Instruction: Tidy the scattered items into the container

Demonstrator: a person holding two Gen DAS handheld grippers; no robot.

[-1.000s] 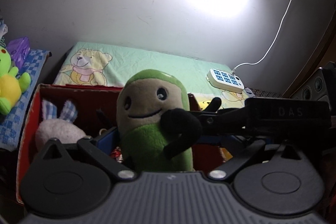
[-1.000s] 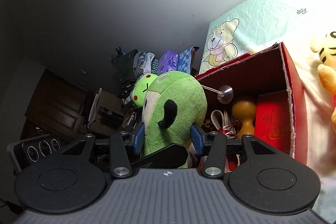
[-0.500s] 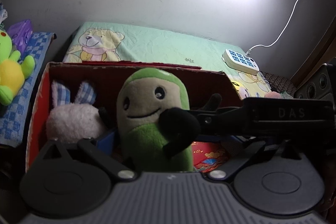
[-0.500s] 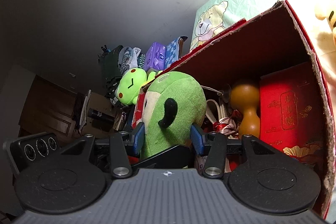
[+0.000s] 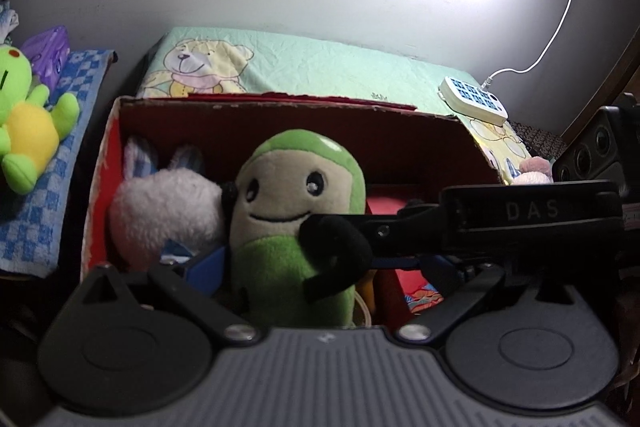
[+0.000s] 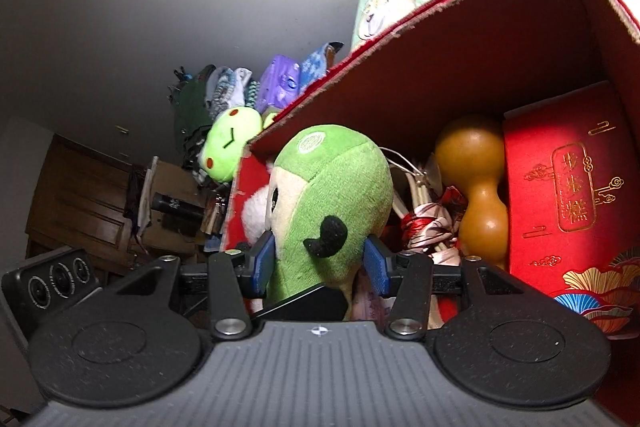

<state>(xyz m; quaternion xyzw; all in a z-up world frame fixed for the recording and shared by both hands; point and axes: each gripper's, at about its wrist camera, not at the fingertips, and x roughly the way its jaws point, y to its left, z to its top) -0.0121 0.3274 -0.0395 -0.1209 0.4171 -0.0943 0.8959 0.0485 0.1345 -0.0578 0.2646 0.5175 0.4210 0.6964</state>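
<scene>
A green plush toy (image 5: pixel 296 227) with a cream smiling face hangs upright inside the open red cardboard box (image 5: pixel 280 103). It is next to a white rabbit plush (image 5: pixel 164 211). My right gripper (image 6: pixel 320 267) is shut on it, the blue pads (image 6: pixel 264 267) pressing both of its sides. My left gripper (image 5: pixel 320 267) is open around the same toy. Its left pad (image 5: pixel 204 267) is at the toy's side, and its right pad stands apart from the toy. In the right wrist view the box (image 6: pixel 480 59) also holds a brown gourd (image 6: pixel 476 195) and a red gift box (image 6: pixel 568 195).
A green frog plush (image 5: pixel 24 115) lies on a blue checked cloth left of the box. Behind the box are a bear-print sheet (image 5: pixel 320 67) and a white power strip (image 5: pixel 472 99) with its cable. Ribbon-tied cords (image 6: pixel 428 227) lie on the box floor.
Both grippers have come down together with the green plush. It was above the box rim and now sits below it, among the box's contents.
</scene>
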